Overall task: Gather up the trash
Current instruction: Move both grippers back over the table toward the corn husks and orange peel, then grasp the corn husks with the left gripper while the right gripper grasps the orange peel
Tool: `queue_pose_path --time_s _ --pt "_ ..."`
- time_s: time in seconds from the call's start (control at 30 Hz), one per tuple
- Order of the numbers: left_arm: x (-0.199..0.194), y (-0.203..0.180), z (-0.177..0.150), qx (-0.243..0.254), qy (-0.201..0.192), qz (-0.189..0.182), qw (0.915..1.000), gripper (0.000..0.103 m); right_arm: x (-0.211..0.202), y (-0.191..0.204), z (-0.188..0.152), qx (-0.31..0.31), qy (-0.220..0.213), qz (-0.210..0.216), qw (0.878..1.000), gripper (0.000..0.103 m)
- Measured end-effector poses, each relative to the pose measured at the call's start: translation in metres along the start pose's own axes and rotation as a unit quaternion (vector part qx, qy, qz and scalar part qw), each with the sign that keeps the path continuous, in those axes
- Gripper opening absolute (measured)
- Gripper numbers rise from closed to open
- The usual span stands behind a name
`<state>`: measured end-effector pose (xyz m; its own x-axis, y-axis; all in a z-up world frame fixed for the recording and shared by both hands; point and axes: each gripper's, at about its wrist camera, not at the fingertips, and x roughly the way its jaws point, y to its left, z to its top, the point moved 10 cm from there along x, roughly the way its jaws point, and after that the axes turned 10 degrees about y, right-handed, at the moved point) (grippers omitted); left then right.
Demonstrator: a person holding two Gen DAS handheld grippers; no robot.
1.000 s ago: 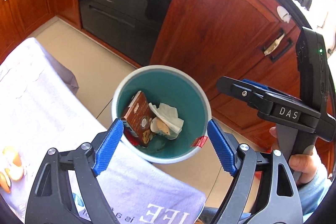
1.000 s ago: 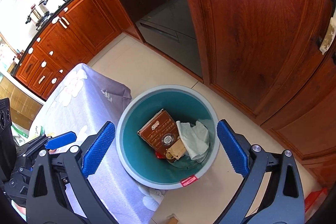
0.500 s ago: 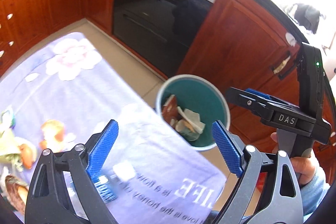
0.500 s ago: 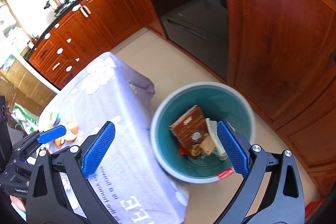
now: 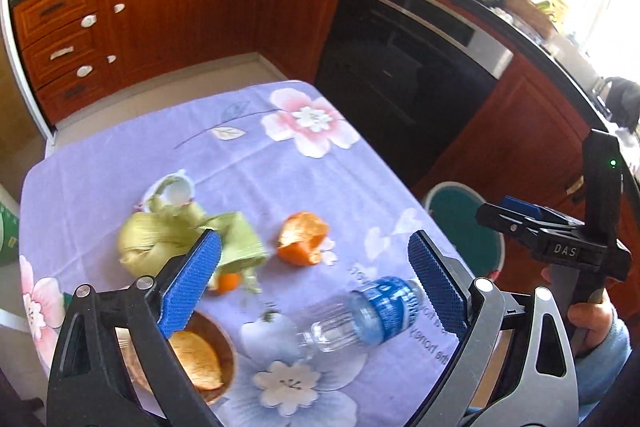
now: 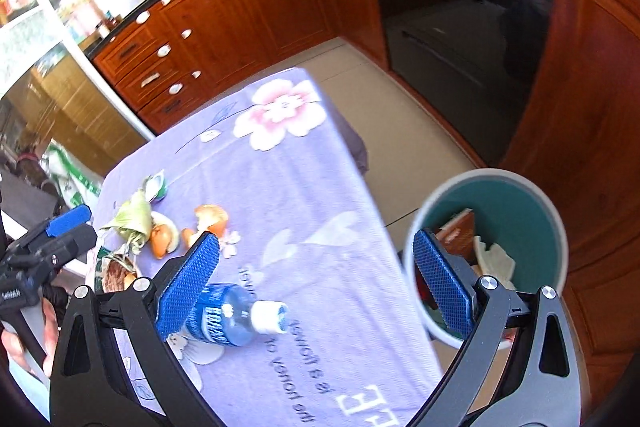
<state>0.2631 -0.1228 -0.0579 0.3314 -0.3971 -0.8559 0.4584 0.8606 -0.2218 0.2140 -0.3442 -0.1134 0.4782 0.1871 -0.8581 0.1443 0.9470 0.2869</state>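
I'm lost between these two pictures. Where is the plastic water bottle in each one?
Left wrist view: the plastic water bottle lies on its side low in the middle, between the blue pads of the left tool.
Right wrist view: the bottle lies low and left of centre, its white cap pointing right, partly behind the left blue pad.
Shared landmark: the orange peel on the purple flowered tablecloth.

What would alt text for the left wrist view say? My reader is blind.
The open, empty left gripper hangs above a floral tablecloth strewn with a plastic bottle, orange peel and corn husks.
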Motion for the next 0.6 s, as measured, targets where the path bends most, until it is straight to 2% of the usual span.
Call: queue_pose_path --time_s 0.1,0.3,0.43,0.6 --pt "-0.003 0.049 -0.007 -0.032 0.003 0.016 0.9994 0.095 0.018 0.032 0.003 -0.026 0.015 0.005 1.0 0.093" --pt "0.015 0.121 -0.021 -0.064 0.025 0.042 0.9967 0.095 0.064 0.083 0.003 -0.062 0.058 0.01 0.996 0.093" --pt "0.035 0.148 -0.027 -0.082 0.041 0.042 0.995 0.095 0.092 0.103 -0.002 -0.081 0.088 0.01 0.993 0.093" --pt "0.054 0.162 -0.03 -0.089 0.052 0.033 0.9942 0.095 0.115 0.115 -0.004 -0.093 0.115 0.004 0.989 0.093"
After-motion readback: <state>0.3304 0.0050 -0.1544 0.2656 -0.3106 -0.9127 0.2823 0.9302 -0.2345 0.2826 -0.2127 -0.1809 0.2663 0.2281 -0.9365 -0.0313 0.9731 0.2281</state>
